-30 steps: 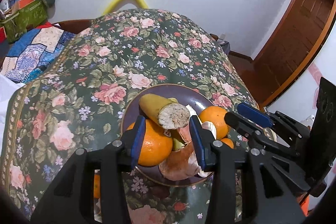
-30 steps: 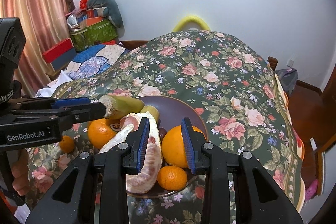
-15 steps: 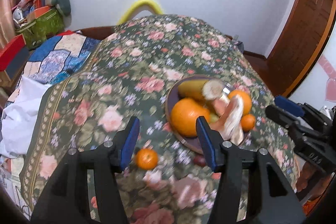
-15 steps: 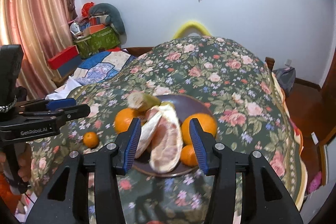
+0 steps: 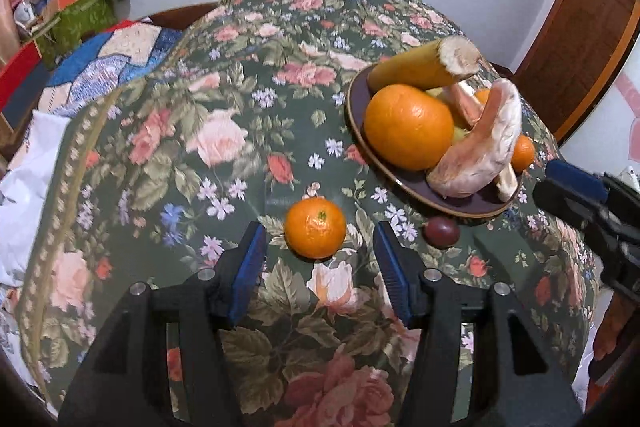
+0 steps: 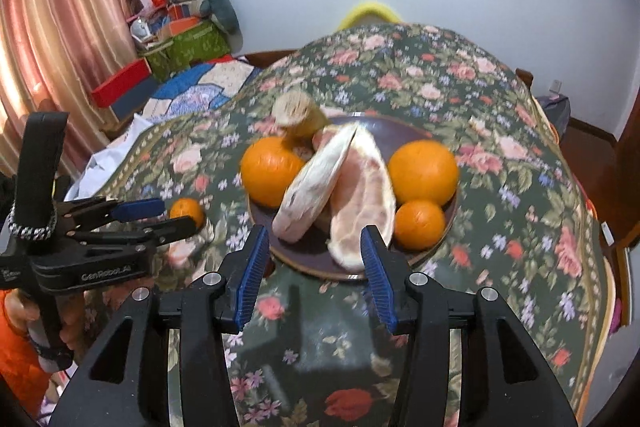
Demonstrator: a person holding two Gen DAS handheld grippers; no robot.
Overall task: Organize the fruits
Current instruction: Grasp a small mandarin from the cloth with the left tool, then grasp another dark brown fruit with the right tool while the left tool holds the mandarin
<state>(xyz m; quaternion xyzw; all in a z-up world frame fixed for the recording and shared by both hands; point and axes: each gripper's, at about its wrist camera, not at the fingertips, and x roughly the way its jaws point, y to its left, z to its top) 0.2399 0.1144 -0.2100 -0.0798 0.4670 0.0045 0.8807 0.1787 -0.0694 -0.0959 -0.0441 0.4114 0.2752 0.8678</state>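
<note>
A small mandarin [image 5: 315,233] lies on the floral tablecloth, just ahead of my open left gripper [image 5: 318,267] and between its blue pads, not touched. It also shows in the right wrist view [image 6: 187,211]. A dark plate [image 5: 356,131] to its right holds a large orange [image 5: 408,133], a cut banana [image 5: 424,69], pomelo segments [image 5: 484,143] and a small mandarin [image 5: 523,154]. A dark plum-like fruit [image 5: 441,232] lies on the cloth beside the plate. My right gripper [image 6: 314,267] is open and empty, just short of the plate's [image 6: 420,259] near rim.
The round table wears a green floral cloth [image 5: 200,131]. A bed with a patchwork quilt [image 5: 100,67] and boxes [image 5: 76,19] stands at the left. A wooden door [image 5: 580,39] is at the right. The left gripper [image 6: 160,217] shows at the left of the right wrist view.
My left gripper swung left off the plate and came down to the loose mandarin, opening wider. My right gripper pulled back from the plate and opened wider.
</note>
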